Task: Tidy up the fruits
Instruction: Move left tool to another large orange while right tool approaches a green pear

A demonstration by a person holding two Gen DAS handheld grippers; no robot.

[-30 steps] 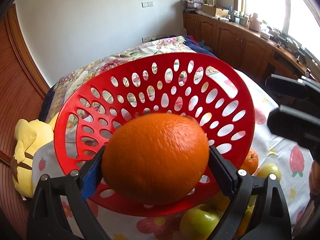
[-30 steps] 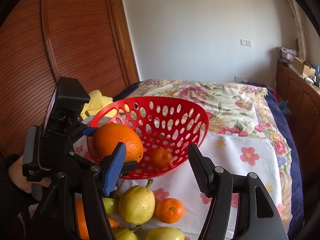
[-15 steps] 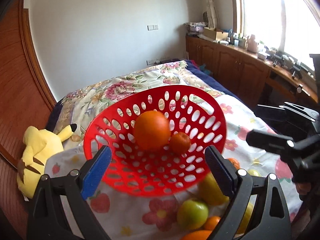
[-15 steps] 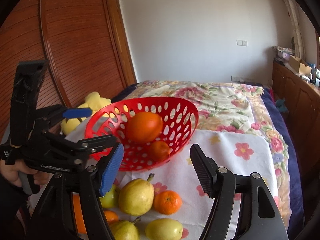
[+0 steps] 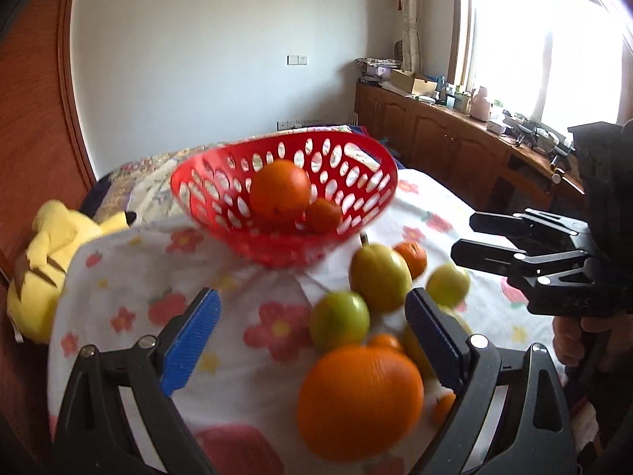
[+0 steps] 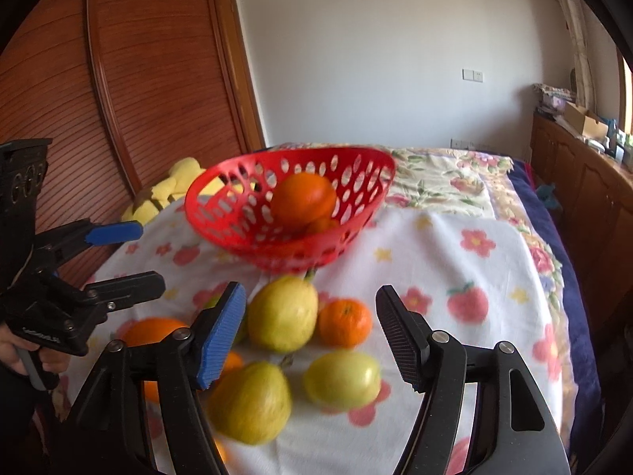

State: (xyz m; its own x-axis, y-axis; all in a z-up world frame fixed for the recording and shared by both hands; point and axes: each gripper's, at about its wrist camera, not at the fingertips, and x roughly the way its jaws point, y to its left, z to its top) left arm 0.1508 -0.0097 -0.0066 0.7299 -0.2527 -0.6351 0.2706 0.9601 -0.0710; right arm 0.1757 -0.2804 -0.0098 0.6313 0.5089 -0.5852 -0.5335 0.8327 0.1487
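Two oranges sit in my red basket (image 5: 221, 182), pears and oranges (image 6: 345, 323) left outside, left gripper (image 5: 312, 332) and right gripper (image 6: 312, 332) both spread apart, empty.

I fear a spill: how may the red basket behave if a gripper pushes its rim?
The red basket already leans, so it would probably tip or rock. Its perforated plastic wall looks light, likely sliding on the cloth. The large orange inside could roll.
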